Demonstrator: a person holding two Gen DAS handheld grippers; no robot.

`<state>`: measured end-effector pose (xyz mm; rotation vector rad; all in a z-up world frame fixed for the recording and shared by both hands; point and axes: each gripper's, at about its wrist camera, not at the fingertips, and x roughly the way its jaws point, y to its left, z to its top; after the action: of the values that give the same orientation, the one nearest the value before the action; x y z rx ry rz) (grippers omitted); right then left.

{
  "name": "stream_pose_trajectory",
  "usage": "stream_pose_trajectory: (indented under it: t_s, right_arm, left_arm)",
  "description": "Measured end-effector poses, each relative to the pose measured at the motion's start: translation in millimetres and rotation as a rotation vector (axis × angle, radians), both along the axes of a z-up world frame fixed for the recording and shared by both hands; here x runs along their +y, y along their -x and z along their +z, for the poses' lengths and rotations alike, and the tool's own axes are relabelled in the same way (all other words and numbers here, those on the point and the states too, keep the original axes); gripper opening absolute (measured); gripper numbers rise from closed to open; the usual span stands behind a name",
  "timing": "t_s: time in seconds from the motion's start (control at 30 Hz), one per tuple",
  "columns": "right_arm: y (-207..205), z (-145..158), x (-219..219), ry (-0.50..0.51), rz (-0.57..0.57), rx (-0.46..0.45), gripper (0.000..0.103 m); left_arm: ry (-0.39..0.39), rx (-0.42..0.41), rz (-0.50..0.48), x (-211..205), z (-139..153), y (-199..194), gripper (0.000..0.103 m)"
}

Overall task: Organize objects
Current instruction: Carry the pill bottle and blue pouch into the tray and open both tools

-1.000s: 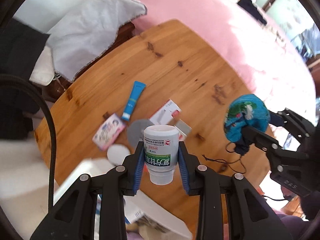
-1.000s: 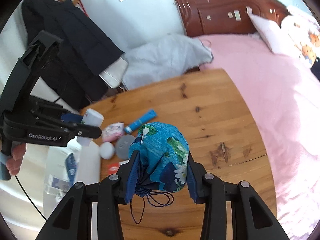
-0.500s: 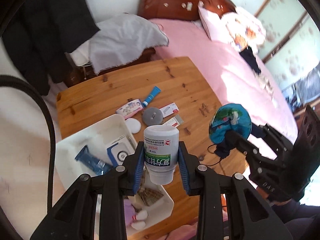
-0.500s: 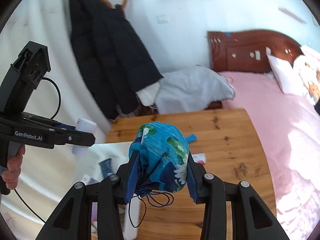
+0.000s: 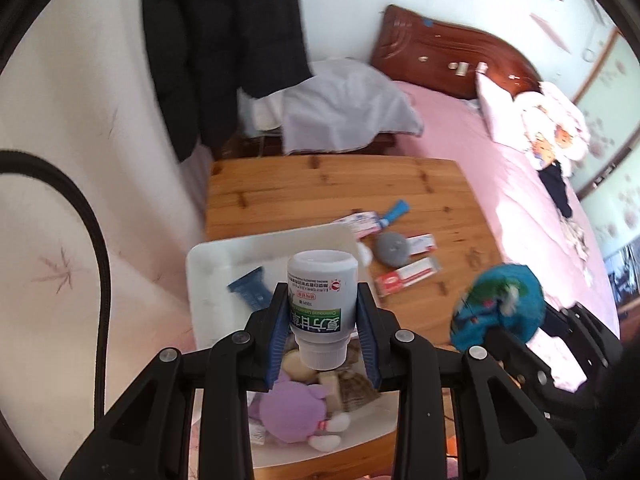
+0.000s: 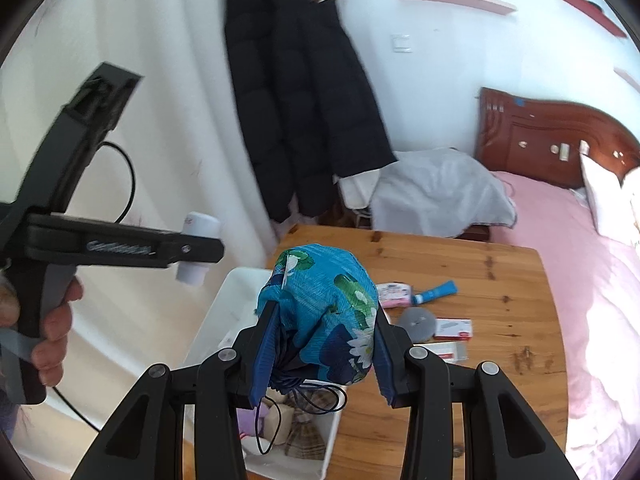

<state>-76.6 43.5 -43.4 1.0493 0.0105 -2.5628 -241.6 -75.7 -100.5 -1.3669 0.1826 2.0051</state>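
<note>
The left gripper clamps an upside-down white plastic medicine bottle above the white plastic bin; the right gripper squeezes a blue floral drawstring pouch over that bin.

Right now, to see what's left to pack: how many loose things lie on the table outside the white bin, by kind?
Red-and-white boxes: 2
Blue tube: 1
Pink packet: 1
Grey disc: 1
White round pad: 1
Total: 6
</note>
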Motion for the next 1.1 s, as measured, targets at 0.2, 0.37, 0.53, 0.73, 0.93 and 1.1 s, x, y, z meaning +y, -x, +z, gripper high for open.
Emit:
stream_pose_trajectory:
  t_s: [0.2,0.37,0.53,0.73,0.93,1.1]
  right_arm:
    - [1,-18,-32,-0.039,0.056,-0.06,0.043]
    - [11,-41,-54,-0.078,0.084,-0.125,0.043]
    - [13,-57,-76,-0.115,0.124,-0.152,0.044]
    - [21,-75,-90,-0.141,0.14,-0.187,0.045]
    - [23,-85,-98,-0.156,0.163,-0.215,0.056]
    - [21,-78,-95,-0.143,0.153,-0.183,0.067]
  left_arm:
    - [0.033,-0.018,0.039,-11,-30,16,0.035]
    - [0.03,-0.046,0.064,-14,-48,30,0.035]
    - [0.062,-0.039,0.056,-10,-62,39,0.035]
    - [0.115,-0.04,0.001,-3,-77,46,0.035]
    - [0.165,-0.018,-0.011,3,-80,48,0.06]
    - [0.164,0.006,-0.024,6,-74,49,0.072]
